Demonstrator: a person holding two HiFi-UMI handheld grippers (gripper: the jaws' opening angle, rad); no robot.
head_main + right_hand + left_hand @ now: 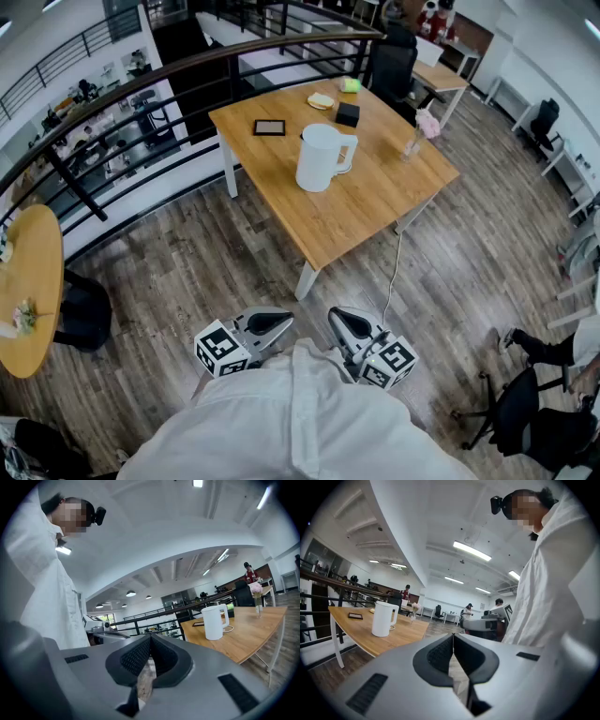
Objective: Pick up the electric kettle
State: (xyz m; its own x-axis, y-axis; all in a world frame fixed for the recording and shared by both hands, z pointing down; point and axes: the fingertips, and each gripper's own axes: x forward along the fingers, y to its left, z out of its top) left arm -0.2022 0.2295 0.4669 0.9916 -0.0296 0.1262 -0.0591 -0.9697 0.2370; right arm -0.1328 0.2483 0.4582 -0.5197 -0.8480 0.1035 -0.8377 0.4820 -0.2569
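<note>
A white electric kettle [323, 157] stands upright near the middle of a wooden table [375, 206], with its handle toward the right. Both grippers are held low against my body, far from the table. My left gripper [281, 322] and my right gripper [337, 316] are both shut, with nothing between their jaws. In the left gripper view the kettle [385, 618] is far off to the left, beyond my shut left gripper [453, 635]. The right gripper view has the kettle [213, 622] far off to the right, past my shut right gripper [150, 637].
On the table lie a black tablet [269, 127], a black box [348, 113], a small plate [321, 100] and a flower vase [419, 134]. A cable [392, 272] hangs from the table to the wood floor. A railing [141, 80] runs behind, and a round table [33, 281] stands at left.
</note>
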